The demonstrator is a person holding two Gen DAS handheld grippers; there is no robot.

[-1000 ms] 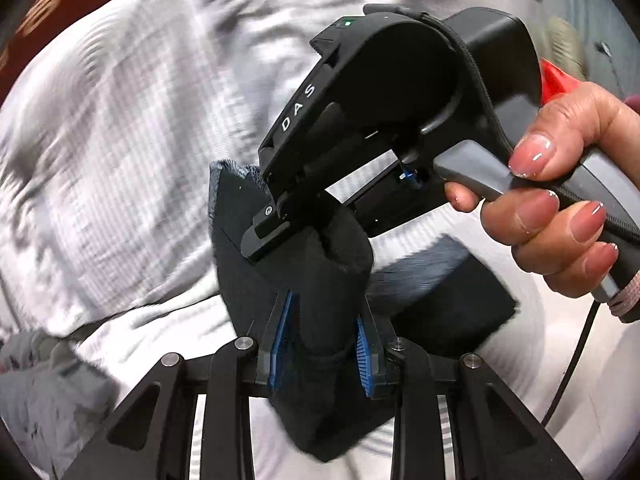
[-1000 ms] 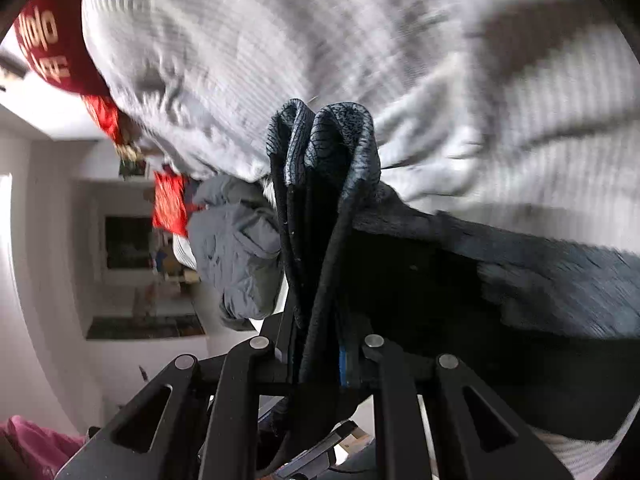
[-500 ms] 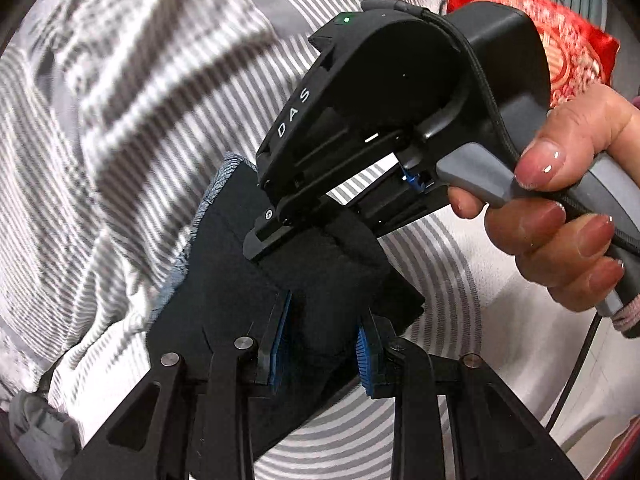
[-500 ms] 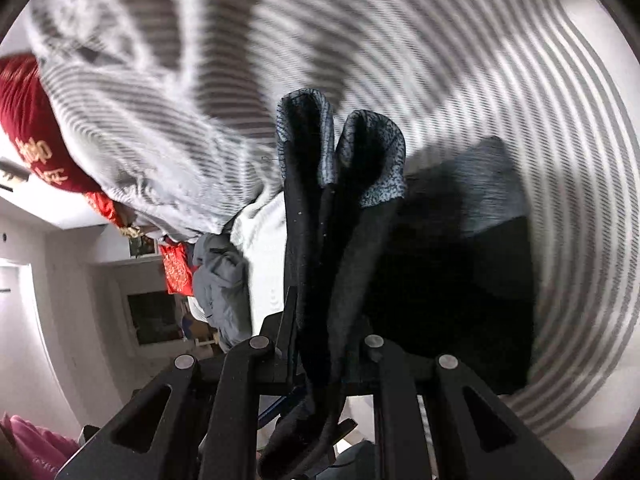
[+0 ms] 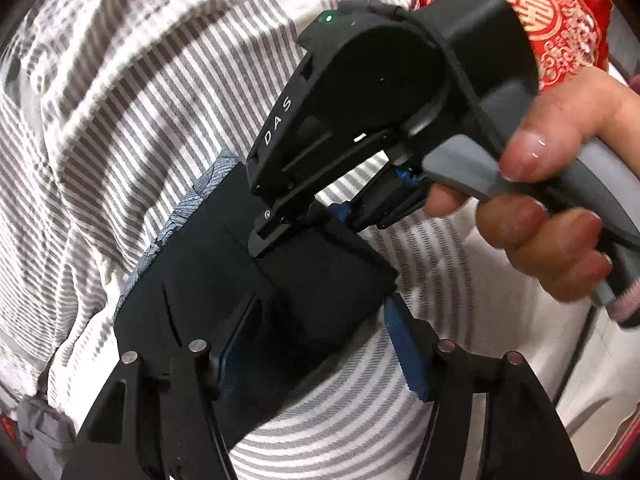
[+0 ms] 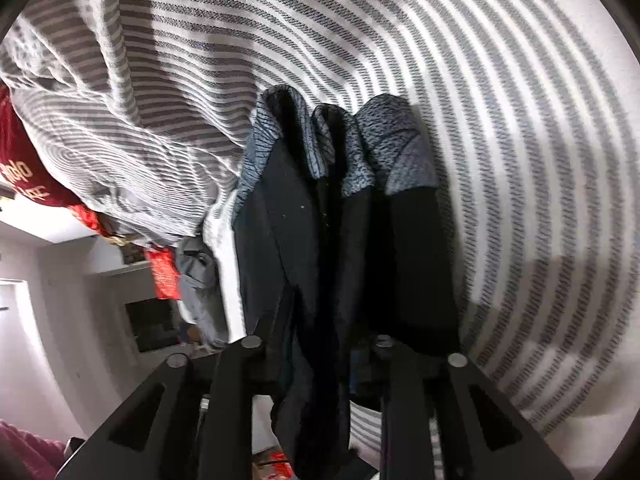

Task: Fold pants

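Fingers (image 5: pixel 404 344) around folded black, grey-banded pants (image 5: pixel 224 280).

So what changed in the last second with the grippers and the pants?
The left gripper has opened: its blue pads, clamped on the dark pants a second ago, now stand apart, and the folded pants have come down onto the striped bedsheet. The right gripper remains on the pants; whether shut is unclear.

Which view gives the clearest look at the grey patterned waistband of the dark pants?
The right wrist view: the waistband shows as several bunched grey layers on the striped bedsheet. The left wrist view shows only a thin grey edge beside the right gripper, which covers much of the cloth.
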